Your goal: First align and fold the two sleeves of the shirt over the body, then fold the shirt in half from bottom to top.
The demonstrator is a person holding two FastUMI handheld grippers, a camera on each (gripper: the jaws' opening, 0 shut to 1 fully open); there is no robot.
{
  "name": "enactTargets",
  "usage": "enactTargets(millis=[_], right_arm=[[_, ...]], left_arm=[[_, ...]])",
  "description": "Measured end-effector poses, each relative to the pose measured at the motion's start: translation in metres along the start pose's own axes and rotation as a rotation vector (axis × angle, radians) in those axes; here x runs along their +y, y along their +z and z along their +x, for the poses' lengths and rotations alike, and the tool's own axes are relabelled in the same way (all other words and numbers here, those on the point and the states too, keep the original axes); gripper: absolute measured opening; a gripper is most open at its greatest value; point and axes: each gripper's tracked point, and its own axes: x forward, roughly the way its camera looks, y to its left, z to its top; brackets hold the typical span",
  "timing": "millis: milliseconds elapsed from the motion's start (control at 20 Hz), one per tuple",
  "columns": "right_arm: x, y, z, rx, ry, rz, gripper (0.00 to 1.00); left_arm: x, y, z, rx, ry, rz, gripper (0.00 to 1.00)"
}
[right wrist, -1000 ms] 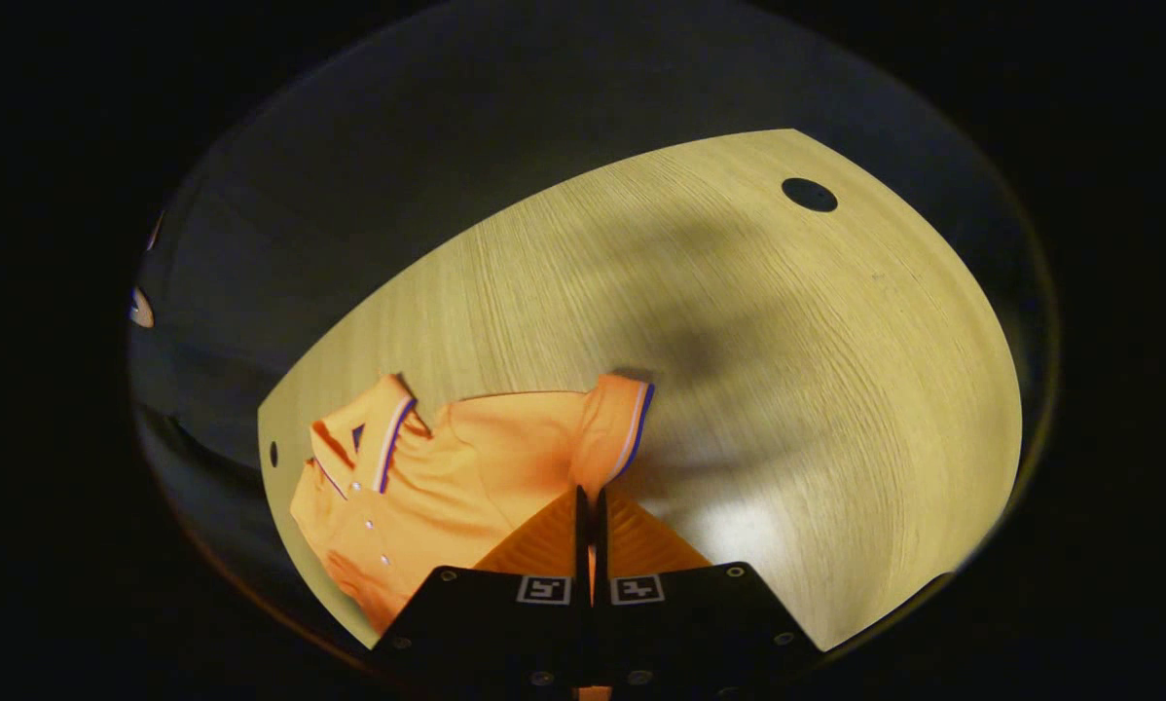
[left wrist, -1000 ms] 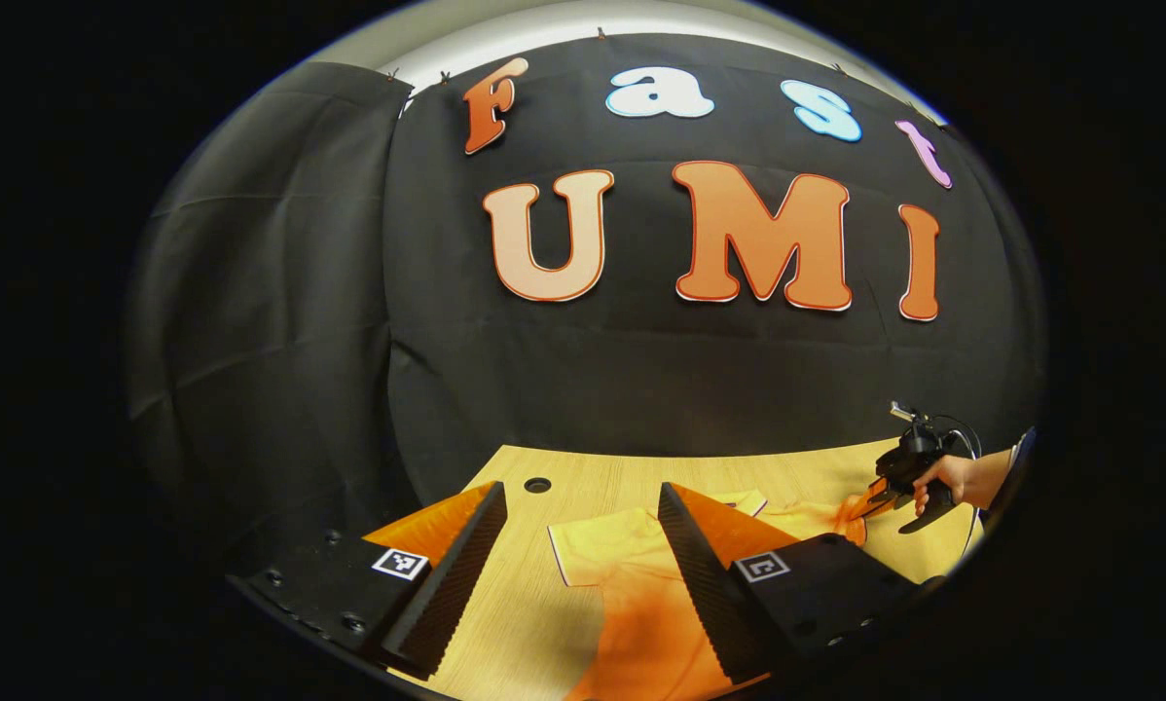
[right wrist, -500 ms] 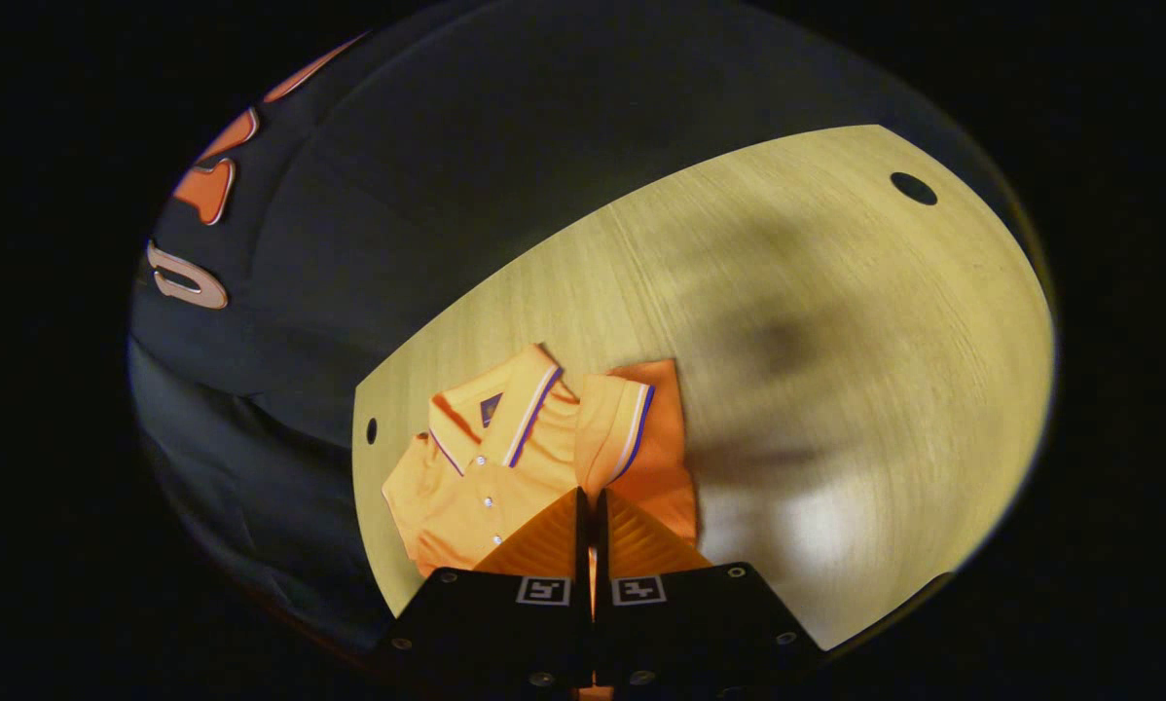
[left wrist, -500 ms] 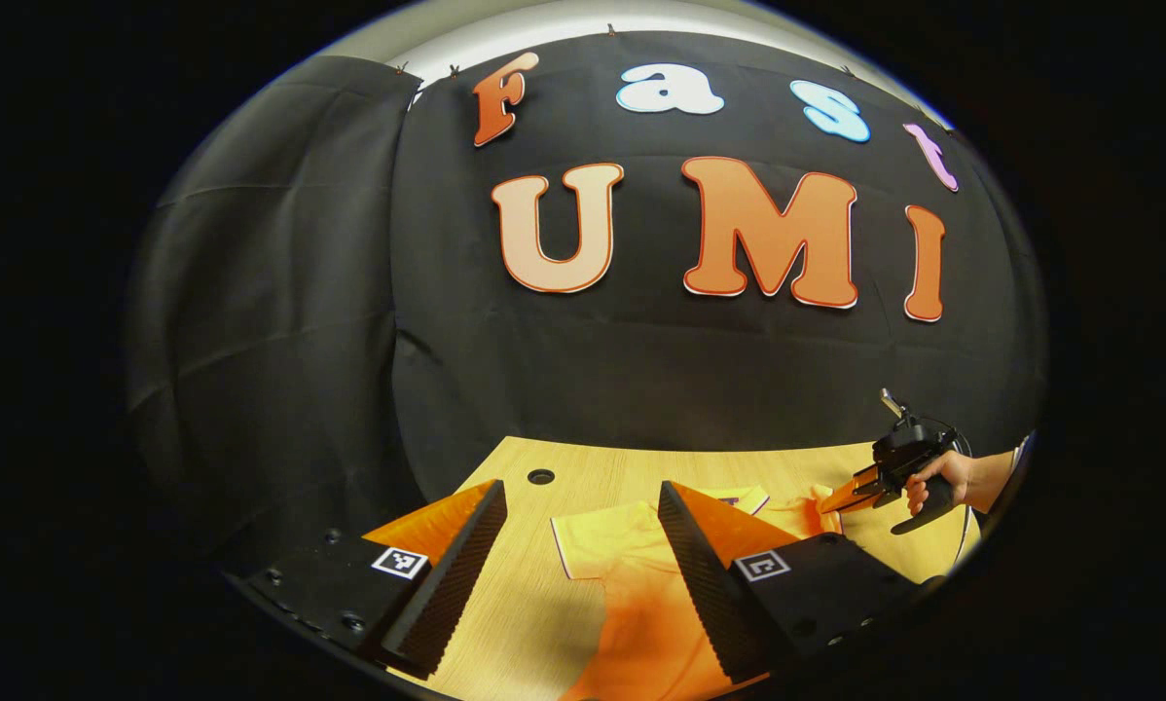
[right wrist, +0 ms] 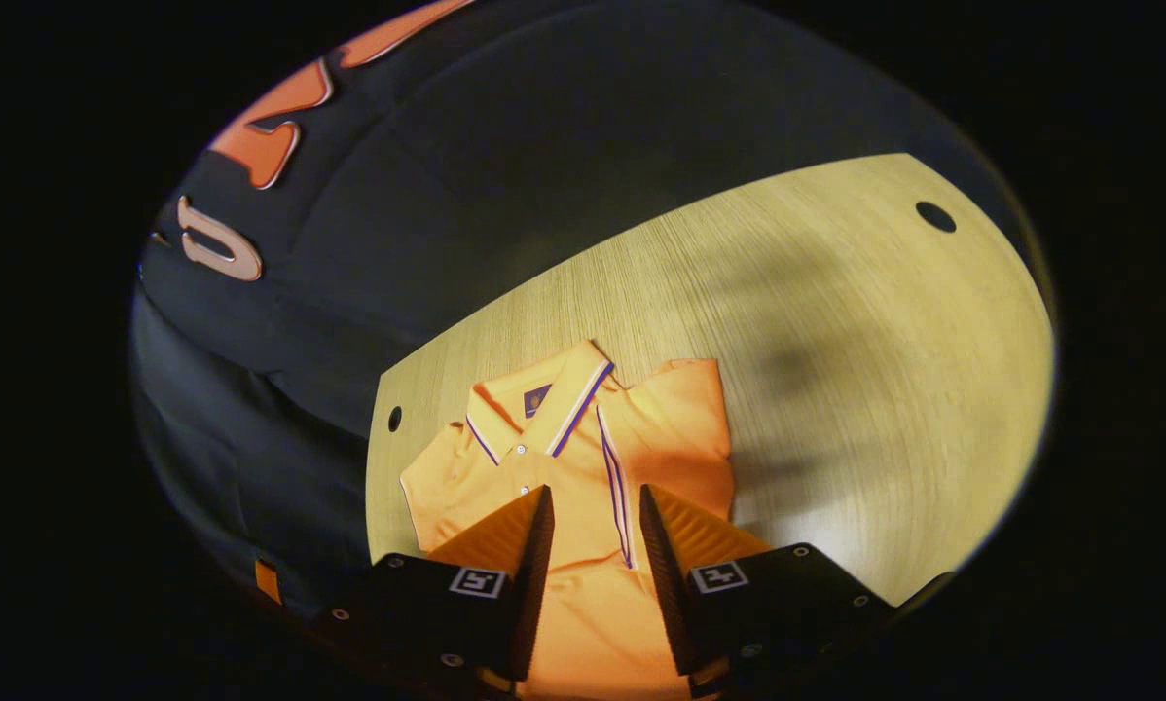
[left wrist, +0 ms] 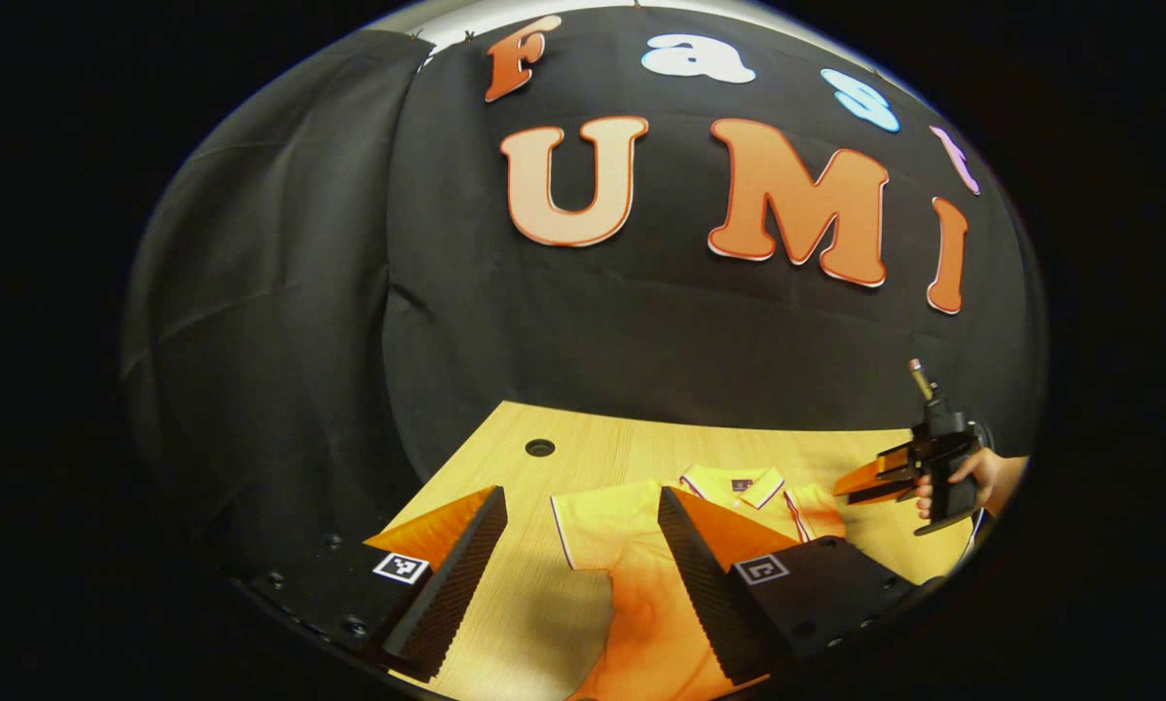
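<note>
You have wood-grain table (left wrist: 583, 467) under black cloth wall (left wrist: 281, 321); round hole (left wrist: 540, 448) near far left table corner.

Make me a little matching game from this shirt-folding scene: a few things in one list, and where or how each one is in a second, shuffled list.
Things:
1. right sleeve
2. left sleeve
3. right gripper
4. collar

States:
A. spread flat on the wooden table, not yet folded
B. open, above the polo shirt
C. folded over the shirt's body
D. trimmed with a stripe, lying open at the neck

Pairs: 1-C, 2-A, 3-B, 4-D
</note>
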Motion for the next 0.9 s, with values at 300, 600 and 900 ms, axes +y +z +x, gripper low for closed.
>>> enactTargets(millis=[300,600,900], right_arm=[[-0.023,-0.003,-0.081,-0.186,-0.109,-0.098,0.89],[-0.066,-0.039,-0.158,-0.323,-0.235,-0.02,0.93],[-0.081,-0.083,-0.218,-0.424,-0.338,0.004,0.95]], left_arm=[[0.007,-0.06,0.087,0.35,-0.048,-0.096,0.98],[0.011,-0.103,0.161,0.595,-0.076,-0.091,0.98],[0.01,-0.137,0.221,0.777,-0.058,-0.007,0.95]])
